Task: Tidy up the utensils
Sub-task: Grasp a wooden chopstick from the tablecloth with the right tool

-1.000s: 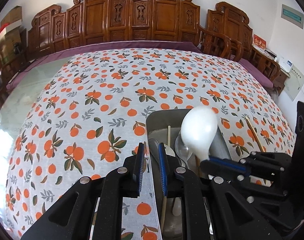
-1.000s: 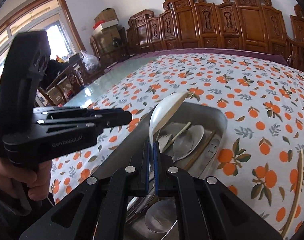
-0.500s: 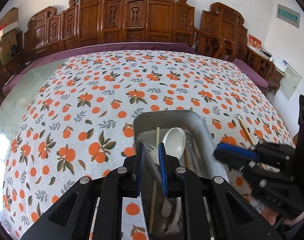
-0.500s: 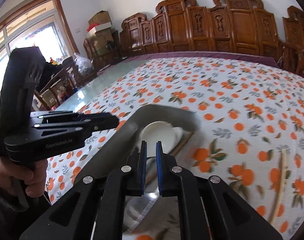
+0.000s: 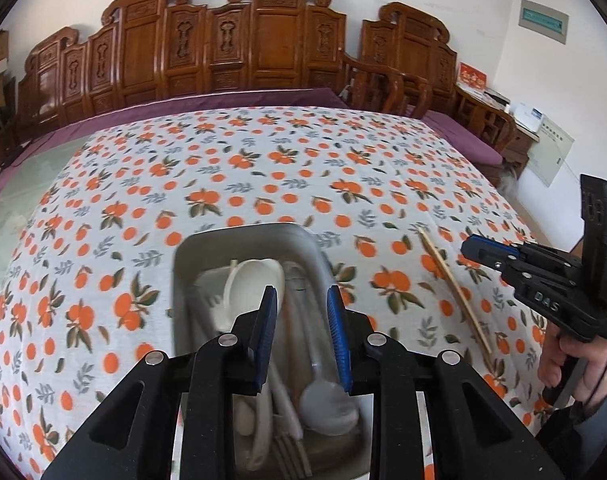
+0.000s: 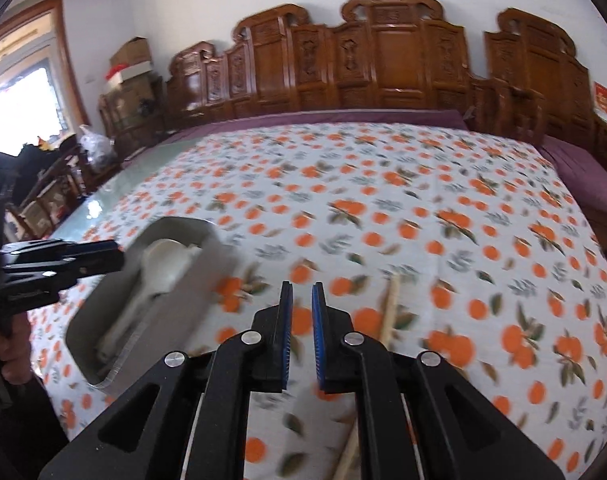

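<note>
Metal tray [image 5: 191, 248] holds white spoons [image 5: 255, 280], apparently jumbled.

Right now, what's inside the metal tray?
The metal tray holds a white ceramic spoon, a metal spoon, fork tines and a wooden chopstick. The left tool covers its middle; anything underneath is hidden.

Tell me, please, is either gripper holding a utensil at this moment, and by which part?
Nothing is held. The left gripper is open above the metal tray, and the right gripper is open near the chopstick on the tablecloth.
</note>
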Motion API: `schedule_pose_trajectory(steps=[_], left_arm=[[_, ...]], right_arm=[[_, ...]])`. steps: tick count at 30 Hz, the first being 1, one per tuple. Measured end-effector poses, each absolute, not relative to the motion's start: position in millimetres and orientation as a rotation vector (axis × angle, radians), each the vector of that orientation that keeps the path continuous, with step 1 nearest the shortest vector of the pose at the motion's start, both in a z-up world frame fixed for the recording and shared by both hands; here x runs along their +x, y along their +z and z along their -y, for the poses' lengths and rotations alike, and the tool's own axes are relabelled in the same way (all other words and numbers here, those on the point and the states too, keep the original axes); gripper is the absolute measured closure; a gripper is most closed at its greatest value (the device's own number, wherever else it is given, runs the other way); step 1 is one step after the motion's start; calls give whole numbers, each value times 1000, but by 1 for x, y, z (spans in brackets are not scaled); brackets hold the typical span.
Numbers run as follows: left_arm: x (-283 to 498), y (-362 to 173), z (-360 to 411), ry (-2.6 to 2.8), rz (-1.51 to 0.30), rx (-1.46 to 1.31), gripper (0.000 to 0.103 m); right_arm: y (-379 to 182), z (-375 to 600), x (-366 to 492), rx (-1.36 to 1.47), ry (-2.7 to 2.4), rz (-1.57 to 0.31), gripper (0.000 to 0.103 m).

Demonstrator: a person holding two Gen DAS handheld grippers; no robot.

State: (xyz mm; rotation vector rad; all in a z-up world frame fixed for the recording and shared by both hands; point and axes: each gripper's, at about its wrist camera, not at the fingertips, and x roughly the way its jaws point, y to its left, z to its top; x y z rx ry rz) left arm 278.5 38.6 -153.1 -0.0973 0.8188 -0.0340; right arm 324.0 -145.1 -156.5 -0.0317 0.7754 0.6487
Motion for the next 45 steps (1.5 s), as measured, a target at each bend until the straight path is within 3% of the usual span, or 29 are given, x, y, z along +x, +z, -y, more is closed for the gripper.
schedule_pose_trajectory(steps=[4,8,26,35,45], left_arm=[[280,-153,-24,-55,-813,-93,60],[281,-156,-9,-73,-816,-77,49],[280,-164,23,-112,-830,-47,49],[281,-164,29,-106,-826,-44,49],[284,-164,46,-99,-834,-19,49]], right_arm=[[-170,161,332,-37,603,-817,82],[-182,169,337,-50,577,-857,82],[-218,159,342,-151,490,-991,82],[-218,163,344,-171,455,-1002,98],[-211,176,347,-96,479,-1010,97]])
